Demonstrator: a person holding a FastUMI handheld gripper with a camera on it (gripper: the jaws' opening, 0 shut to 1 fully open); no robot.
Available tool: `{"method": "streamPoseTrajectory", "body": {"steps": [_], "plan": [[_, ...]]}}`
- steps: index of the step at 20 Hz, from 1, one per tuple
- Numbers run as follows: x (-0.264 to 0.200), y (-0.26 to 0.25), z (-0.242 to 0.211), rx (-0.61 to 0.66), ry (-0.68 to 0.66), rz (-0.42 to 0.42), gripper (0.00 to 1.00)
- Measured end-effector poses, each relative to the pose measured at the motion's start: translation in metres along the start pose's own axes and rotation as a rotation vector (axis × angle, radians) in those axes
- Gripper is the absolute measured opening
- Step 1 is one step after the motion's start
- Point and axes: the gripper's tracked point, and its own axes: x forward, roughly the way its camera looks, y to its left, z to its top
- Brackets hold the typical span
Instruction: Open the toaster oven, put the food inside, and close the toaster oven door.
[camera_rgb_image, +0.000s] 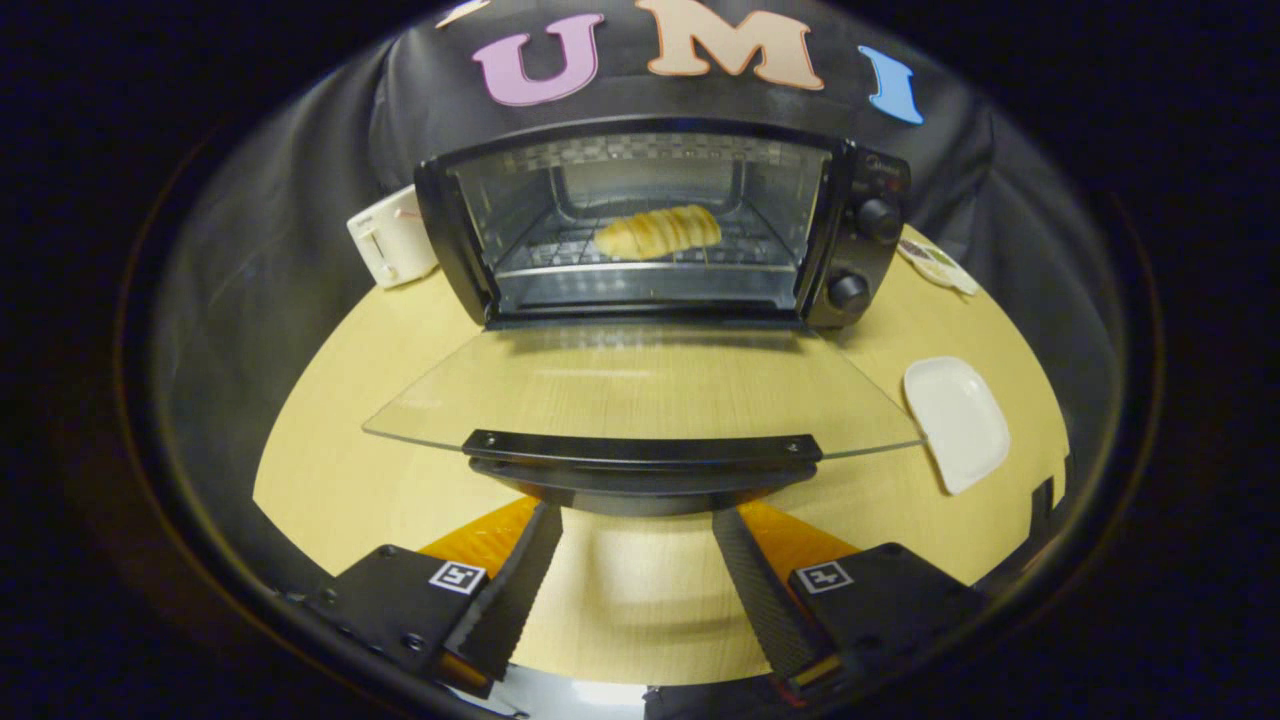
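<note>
**Pastry on the rack, oven door down, gripper at the handle**

The black toaster oven (660, 225) with two round knobs sits at 12 o'clock from the gripper (637, 520) on the pale wooden round table (330, 440). Its clear glass door (640, 385) lies folded down flat toward the gripper, and the black bar handle (640, 455) on its front edge sits just ahead of the fingertips. The golden ridged pastry roll (658, 231) rests on the wire rack inside the oven cavity, about mid-depth.

The two black ribbed fingers (520, 590) stand wide apart with nothing between them but bare tabletop; their tips reach up under the handle, and whether they touch it I cannot tell.

A white rounded-square plate (957, 420) lies at 2 o'clock, just beside the door's right corner. A white boxy appliance (392, 238) stands at 10 o'clock, against the oven's left side.
</note>
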Motion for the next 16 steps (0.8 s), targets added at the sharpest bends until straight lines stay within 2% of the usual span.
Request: {"method": "streamPoseTrajectory", "body": {"steps": [8,16], "plan": [[0.006,-0.005,0.084,0.065,-0.145,-0.011,0.96],[0.012,-0.008,0.131,0.139,-0.217,-0.017,0.96]]}}
